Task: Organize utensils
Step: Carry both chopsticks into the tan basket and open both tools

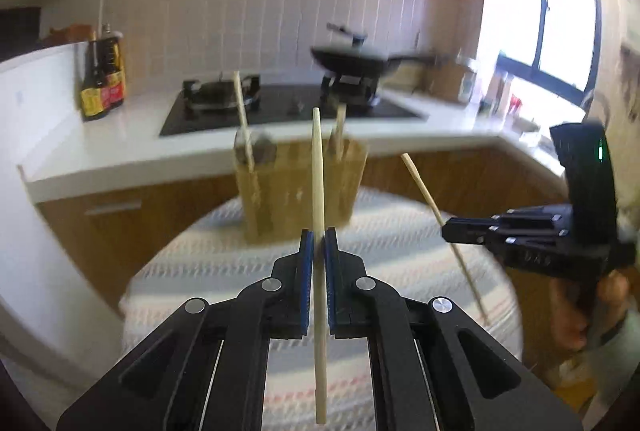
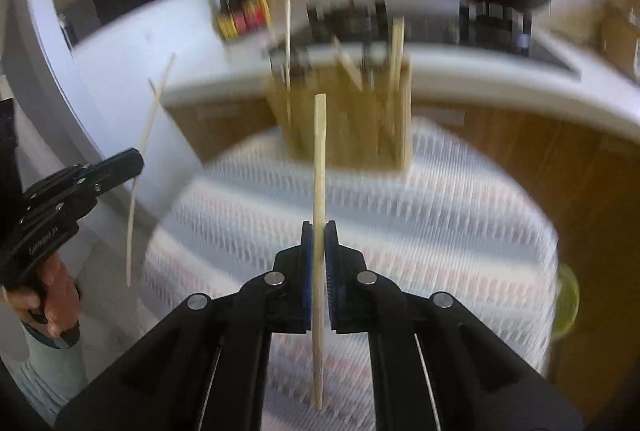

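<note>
A round table draped in a pale striped woven cloth (image 1: 400,243) fills the foreground, with a white kitchen counter (image 1: 132,147) behind it carrying a black gas hob (image 1: 280,107), a dark wok (image 1: 360,61) and dark sauce bottles (image 1: 102,79). At the table's far edge, nearest the counter, stands a tall light-wood utensil holder (image 1: 296,191) with a few sticks and what may be a spoon bowl poking out, though blur makes that uncertain.

The step in hand looks like carrying chopsticks to the holder. The left gripper (image 1: 319,243) has its blue-padded jaws closed almost fully on a pale wooden chopstick (image 1: 318,167), held near its middle and pointing up and away towards the holder. The right gripper (image 2: 319,235) is likewise clamped on a second pale wooden chopstick (image 2: 320,151), standing upright between its pads.

Both grippers hover above the cloth, short of the holder, well apart from each other, each held by a bare hand (image 2: 56,291) low at the side. The next move likely calls for tipping each stick so that one end points down over a holder slot, lowering it in, then opening the jaws.
</note>
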Tool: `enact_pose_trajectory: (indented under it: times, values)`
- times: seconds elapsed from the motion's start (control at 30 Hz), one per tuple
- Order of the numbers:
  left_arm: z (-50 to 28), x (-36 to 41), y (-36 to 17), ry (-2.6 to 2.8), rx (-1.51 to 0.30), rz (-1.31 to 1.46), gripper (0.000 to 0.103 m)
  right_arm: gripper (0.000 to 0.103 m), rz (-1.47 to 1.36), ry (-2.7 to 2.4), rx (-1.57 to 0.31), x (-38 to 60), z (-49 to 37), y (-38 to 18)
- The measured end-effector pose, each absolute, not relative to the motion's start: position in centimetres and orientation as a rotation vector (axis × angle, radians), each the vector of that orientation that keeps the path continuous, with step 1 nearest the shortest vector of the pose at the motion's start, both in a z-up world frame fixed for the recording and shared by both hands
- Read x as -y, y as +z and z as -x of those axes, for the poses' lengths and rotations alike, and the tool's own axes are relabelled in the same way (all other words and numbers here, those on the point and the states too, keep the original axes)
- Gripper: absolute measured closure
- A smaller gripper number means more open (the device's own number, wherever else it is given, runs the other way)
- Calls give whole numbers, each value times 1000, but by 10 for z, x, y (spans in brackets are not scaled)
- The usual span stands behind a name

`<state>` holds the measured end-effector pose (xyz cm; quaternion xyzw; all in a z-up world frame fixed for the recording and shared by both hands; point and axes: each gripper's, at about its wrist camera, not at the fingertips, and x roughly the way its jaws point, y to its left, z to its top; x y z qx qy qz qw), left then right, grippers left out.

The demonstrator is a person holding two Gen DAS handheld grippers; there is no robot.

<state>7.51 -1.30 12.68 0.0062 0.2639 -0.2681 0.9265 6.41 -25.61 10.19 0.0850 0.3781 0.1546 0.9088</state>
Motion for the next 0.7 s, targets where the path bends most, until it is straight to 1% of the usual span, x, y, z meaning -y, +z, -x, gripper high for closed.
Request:
enact_pose_trajectory:
  times: [0.07, 0.17, 0.4, 0.47, 0.6, 0.7]
  values:
    - [-86, 13, 140, -547, -498, 14, 99, 99, -160, 316, -703, 261, -72, 120]
    - [-114, 12, 152, -557, -442, 89, 99, 99, -150, 291, -627, 260, -91, 131]
    - [-175, 9, 159, -587, -374, 233, 99, 99, -174, 239, -447, 282, -152, 139]
    - [-196, 10, 159, -580, -329, 271, 99, 99, -175, 213, -405, 287, -167, 140]
    - [-230, 10, 155, -527, -270, 286, 99, 99, -208, 212, -410, 291, -212, 131]
    - [-253, 13, 149, -482, -240, 272, 99, 99, -174, 186, -380, 285, -234, 123]
